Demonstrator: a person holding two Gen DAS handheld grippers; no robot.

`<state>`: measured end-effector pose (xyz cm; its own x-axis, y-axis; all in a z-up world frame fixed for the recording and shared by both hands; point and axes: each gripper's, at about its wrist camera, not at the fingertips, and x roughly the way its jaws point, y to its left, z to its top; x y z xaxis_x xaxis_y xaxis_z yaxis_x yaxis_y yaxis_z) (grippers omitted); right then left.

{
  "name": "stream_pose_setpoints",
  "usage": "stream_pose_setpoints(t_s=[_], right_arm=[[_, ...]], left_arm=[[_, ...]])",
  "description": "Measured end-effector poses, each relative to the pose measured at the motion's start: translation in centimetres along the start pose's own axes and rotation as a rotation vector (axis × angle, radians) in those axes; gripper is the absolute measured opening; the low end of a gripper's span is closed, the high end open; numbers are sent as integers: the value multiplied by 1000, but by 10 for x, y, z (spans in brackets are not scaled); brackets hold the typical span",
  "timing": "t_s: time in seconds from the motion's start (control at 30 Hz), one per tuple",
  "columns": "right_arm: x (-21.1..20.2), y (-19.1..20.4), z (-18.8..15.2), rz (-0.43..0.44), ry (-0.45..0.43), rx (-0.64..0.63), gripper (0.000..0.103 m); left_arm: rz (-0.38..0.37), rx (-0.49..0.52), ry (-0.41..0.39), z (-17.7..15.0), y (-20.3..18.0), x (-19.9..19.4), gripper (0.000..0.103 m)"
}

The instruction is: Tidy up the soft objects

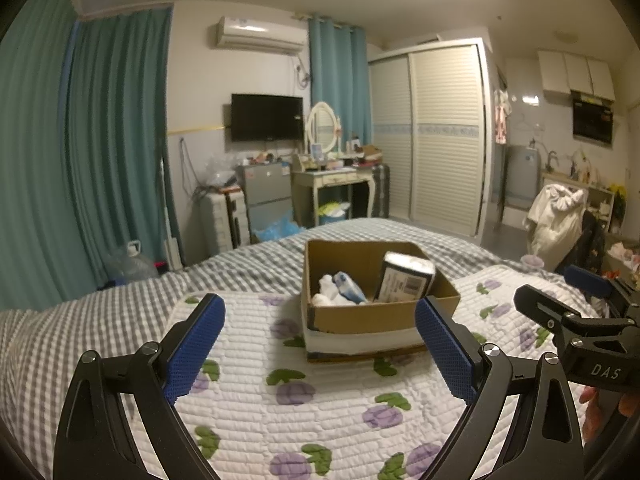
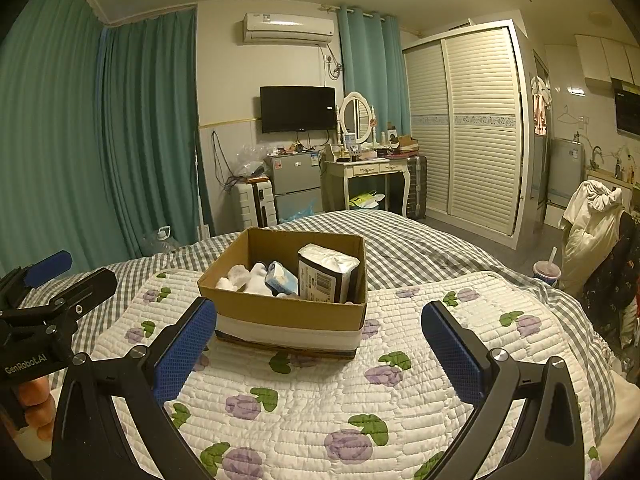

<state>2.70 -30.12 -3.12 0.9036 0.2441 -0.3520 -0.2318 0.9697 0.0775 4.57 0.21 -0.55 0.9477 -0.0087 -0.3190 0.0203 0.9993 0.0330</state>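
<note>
A cardboard box sits on a white quilt with purple flowers on the bed. Inside it are white soft items, a small blue-and-white pack and a dark wrapped tissue pack leaning upright. My left gripper is open and empty, just in front of the box. My right gripper is open and empty, also just short of the box. Each gripper shows at the edge of the other's view.
The bed has a grey checked sheet. A cup with a straw stands off the bed's right side. Teal curtains, a fridge, a dressing table and a wardrobe lie beyond.
</note>
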Motion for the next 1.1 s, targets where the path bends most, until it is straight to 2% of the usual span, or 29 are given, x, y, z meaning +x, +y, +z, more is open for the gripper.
stream_pose_setpoints(t_s=[1.1], right_arm=[[1,3,-4,-2,9,5,103]], left_arm=[[8,-9,7,-3,-3,-3,98]])
